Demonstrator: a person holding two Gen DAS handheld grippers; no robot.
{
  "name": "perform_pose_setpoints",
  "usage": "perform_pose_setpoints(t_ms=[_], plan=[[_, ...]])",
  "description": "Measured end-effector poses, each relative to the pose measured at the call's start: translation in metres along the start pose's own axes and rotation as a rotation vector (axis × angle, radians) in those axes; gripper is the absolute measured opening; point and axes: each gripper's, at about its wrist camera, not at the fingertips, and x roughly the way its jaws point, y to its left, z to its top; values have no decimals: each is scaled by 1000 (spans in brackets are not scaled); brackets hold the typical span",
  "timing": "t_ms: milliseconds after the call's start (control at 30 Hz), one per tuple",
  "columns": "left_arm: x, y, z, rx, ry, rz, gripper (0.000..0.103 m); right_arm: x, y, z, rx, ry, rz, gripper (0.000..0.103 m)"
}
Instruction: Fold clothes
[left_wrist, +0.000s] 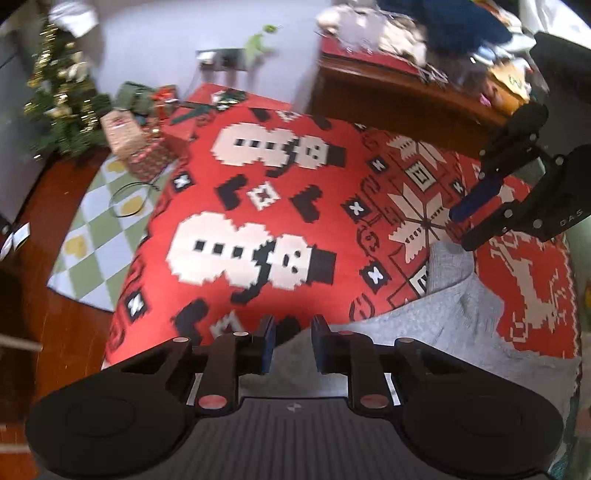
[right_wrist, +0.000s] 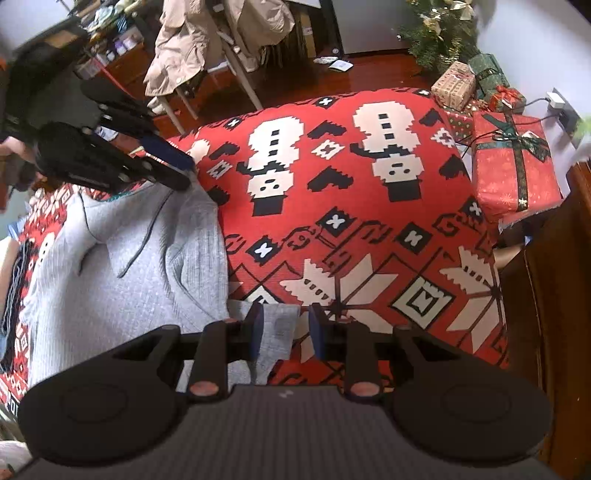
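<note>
A grey ribbed knit garment lies spread on a table covered by a red Christmas cloth patterned with snowmen, snowflakes and reindeer. The garment sits toward the near edge of the cloth, rumpled, with a loose flap reaching out to one side.

The right gripper hangs over that flap; grey fabric lies between its blue-padded fingers, but there is a gap on one side and I cannot tell whether the pads actually pinch it. The left gripper hovers at the garment's edge, its fingers parted a little with grey cloth showing in the gap behind them, and I cannot tell if it grips.

Wrapped presents and a small decorated Christmas tree stand beyond the table, on the wooden floor
</note>
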Motion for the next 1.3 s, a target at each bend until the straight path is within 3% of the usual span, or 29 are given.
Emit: perform_pose_setpoints(t_ms=[400,500,567,600,667,767,967,1000,1067,1300], plan=[[27,-18,-2,265,117,7,21,1,-14,-4,65,-21,16,29],[27,-20,-3,279,115,12,21,2,-6,-5,21,-9,14,29],[27,-21,-3,284,120,3,16,2,4,-5,-44,6,6,29],[27,-22,-4,290,129,-15,8,2,10,-6,-81,11,0,29],[28,-25,-4,302,134,-16,6,3,19,-8,-142,21,-16,29],[27,-26,-6,284,124,-9,6,5,27,-11,-210,42,-17,29],[24,-15,-10,129,82,-6,4,16,43,-19,-396,81,-62,27],[23,-12,-11,98,77,-4,4,18,45,-20,-425,85,-73,23],[22,-8,-12,35,65,1,4,21,48,-22,-463,92,-84,0],[13,13,-16,-106,23,28,4,14,43,-17,-454,70,-91,3]])
